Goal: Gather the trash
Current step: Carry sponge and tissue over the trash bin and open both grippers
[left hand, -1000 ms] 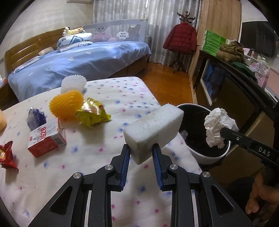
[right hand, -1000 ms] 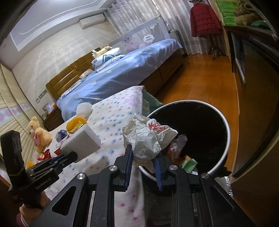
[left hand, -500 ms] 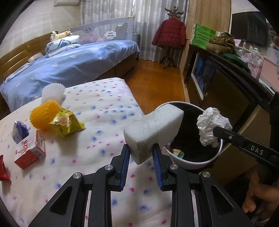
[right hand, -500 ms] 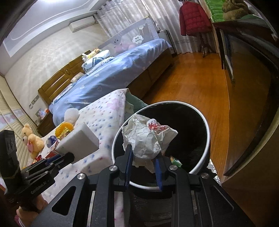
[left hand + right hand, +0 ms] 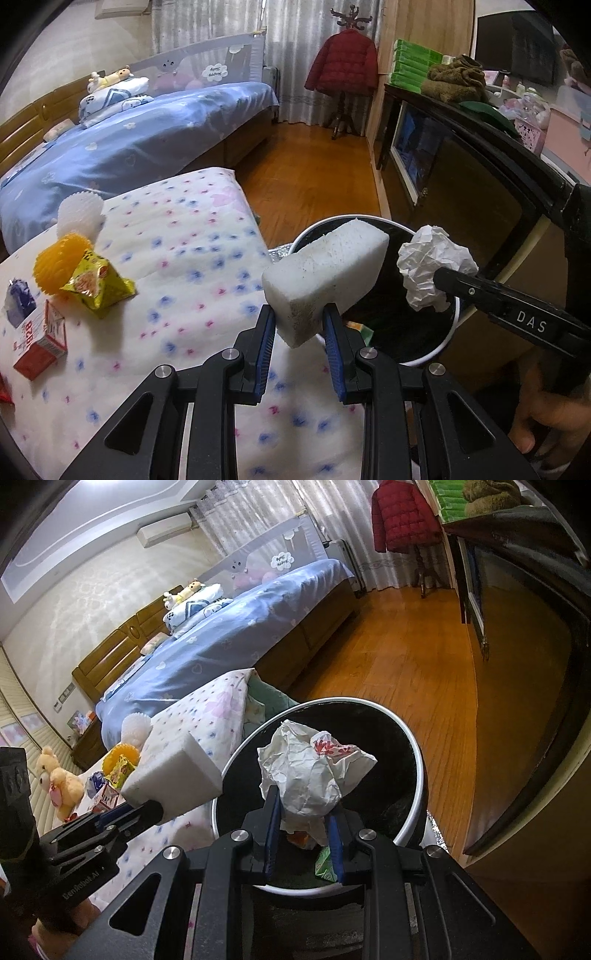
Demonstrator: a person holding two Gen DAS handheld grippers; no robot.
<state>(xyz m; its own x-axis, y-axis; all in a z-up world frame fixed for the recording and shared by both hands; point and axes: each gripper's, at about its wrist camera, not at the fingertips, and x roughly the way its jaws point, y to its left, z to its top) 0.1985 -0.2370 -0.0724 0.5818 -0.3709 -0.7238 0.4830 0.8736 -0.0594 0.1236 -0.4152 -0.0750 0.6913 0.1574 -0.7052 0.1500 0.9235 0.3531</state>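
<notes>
Blue pads line the black left gripper (image 5: 300, 341), and its two fingers squeeze a white foam block (image 5: 325, 282) between them, so it is closed tight on the block. The block sticks up and leans over the near rim of the round black trash bin with a white rim (image 5: 439, 345). Over on the other side, the black right gripper (image 5: 305, 829) is closed on a crumpled white paper ball with a bit of red print (image 5: 312, 771). The ball hangs right above the open mouth of the bin, not touching it. Down inside the bin there is a small green scrap (image 5: 327, 864) and something orange, too hidden to name. The bin stands on the wooden floor (image 5: 406, 672) just beside the corner of a white cover with pink and blue dots (image 5: 184, 266). On that cover, well apart from the bin, lie a yellow snack bag (image 5: 98, 284), a yellow net ball (image 5: 59, 264) touching it, a white net ball (image 5: 79, 214) behind, a red and white carton (image 5: 38, 345) and a small blue wrapper (image 5: 18, 301). Farther back is a bed with a blue blanket (image 5: 140, 147), and a red coat (image 5: 345, 62) hangs on a stand.
</notes>
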